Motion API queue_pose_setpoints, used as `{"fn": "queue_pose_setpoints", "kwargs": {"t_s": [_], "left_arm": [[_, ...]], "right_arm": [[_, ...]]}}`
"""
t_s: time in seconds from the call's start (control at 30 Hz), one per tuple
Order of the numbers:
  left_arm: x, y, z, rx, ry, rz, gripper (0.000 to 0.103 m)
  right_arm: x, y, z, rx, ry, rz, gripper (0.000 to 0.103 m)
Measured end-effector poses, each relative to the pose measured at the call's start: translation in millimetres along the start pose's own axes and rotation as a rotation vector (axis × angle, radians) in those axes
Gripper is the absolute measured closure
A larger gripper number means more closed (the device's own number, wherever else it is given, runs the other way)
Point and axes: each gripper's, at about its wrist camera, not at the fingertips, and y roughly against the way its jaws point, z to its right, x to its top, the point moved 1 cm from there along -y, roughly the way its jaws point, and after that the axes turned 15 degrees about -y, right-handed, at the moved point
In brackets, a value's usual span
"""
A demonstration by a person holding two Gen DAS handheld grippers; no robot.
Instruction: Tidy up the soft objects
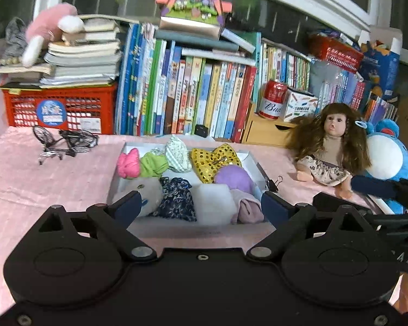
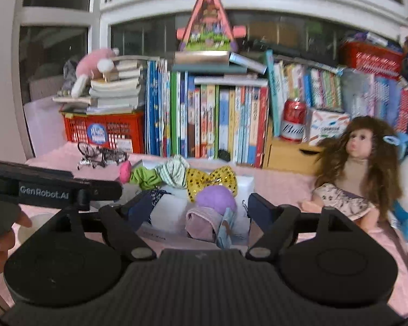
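On pink tablecloth [image 1: 54,179], near centre: shallow white cardboard tray [image 1: 251,160] packed with soft things — pink fabric bundle [image 1: 127,164], green cloth scrunchie [image 1: 153,164], gold sequinned bow [image 1: 213,161], round purple plush ball [image 1: 234,178], dark blue floral pouch [image 1: 176,198]. Left gripper [image 1: 201,203] and right gripper [image 2: 195,207] both hovering just near side of tray, fingers spread wide, gripping nothing. Right of tray, apart from it: long-haired brown doll in floral dress [image 1: 331,141], seated beside blue-and-white plush toy [image 1: 389,157].

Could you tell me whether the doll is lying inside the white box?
No, the doll sits on the pink cloth to the right of the white box, outside it.
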Motion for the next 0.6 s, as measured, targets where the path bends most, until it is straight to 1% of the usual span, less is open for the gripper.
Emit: {"fn": "queue_pose_setpoints", "kwargs": {"t_s": [0.1,0.23,0.37,0.47,0.53,0.6], "left_arm": [[-16.5,20.8,5.7,0.024,-0.016,0.025,0.008],[-42.2,45.7,11.6,0.046,-0.020,0.026,0.008],[-72.3,63.4,13.6,0.076,0.027,0.034,0.007],[-97.0,72.9,15.4,0.092,0.058,0.035,0.007],[-111.5,83.4,20.8,0.132,0.029,0.064,0.006],[-124.3,91.7,23.0,0.164,0.023,0.061,0.006]], "right_arm": [[-11.0,18.6,-0.5,0.003,-0.018,0.042,0.014],[-31.9,39.3,2.7,-0.017,-0.076,0.089,0.011],[-60.6,54.8,3.8,-0.043,-0.129,0.117,0.010],[-80.4,61.3,0.4,-0.069,-0.109,0.125,0.009],[-92.7,65.6,-2.0,-0.094,-0.094,0.130,0.003],[-103.7,69.5,-3.2,-0.109,-0.094,0.128,0.003]]}}
